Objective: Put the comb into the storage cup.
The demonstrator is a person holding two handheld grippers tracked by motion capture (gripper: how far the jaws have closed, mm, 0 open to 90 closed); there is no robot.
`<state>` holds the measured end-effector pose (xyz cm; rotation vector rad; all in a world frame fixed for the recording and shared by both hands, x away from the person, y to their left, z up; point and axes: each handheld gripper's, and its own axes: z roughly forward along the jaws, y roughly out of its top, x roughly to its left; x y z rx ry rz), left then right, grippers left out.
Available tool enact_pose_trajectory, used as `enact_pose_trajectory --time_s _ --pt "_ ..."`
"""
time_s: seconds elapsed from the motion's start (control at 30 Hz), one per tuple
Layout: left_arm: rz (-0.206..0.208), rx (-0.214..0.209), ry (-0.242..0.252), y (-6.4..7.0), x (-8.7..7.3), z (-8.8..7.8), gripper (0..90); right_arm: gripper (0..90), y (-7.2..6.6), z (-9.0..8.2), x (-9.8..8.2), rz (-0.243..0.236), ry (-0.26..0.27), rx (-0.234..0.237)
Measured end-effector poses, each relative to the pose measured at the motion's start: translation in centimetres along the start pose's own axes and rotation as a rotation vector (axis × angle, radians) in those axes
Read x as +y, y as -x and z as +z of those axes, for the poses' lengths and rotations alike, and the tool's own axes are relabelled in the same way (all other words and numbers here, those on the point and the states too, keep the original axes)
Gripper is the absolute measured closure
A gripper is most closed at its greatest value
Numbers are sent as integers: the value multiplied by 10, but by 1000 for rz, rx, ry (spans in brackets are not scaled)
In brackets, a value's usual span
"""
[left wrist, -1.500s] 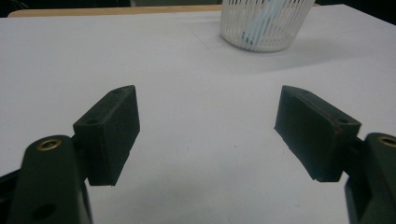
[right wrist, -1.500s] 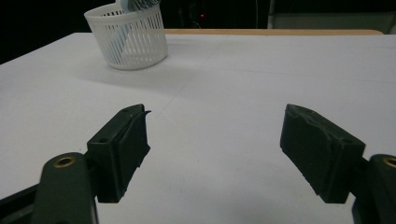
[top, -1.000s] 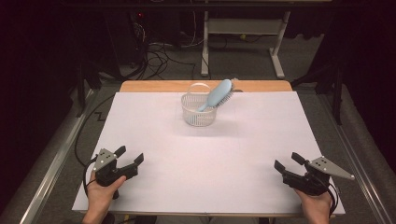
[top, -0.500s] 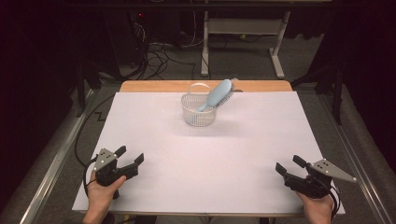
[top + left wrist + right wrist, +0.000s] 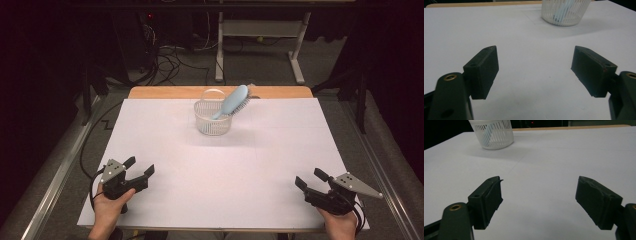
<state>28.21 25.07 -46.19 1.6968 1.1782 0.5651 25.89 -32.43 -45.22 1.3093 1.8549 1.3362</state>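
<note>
White table sheet (image 5: pixel 220 170), wooden far edge (image 5: pixel 165 92), dark cabled floor (image 5: pixel 175 55) behind.

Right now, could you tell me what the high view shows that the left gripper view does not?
The high view alone takes in the light blue hairbrush's head leaning out over the rim of the white slotted basket, both hands, and the open right gripper. The left gripper view alone gives a close look between the open left gripper's jaws, with nothing there but bare white table. Both show the basket with the brush handle inside.
</note>
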Motion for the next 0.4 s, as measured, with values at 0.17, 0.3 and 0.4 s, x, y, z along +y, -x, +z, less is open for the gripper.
enact_pose_trajectory --time_s 0.17,0.3,0.4 --pt "0 -3 -2 0 0 0 229 217 -1 2 0 -5 -7 7" --pt "-1 -4 -2 0 0 0 229 217 -2 2 1 -5 -6 7" --pt "0 -6 -3 0 0 1 229 217 -2 1 1 -5 -3 7"
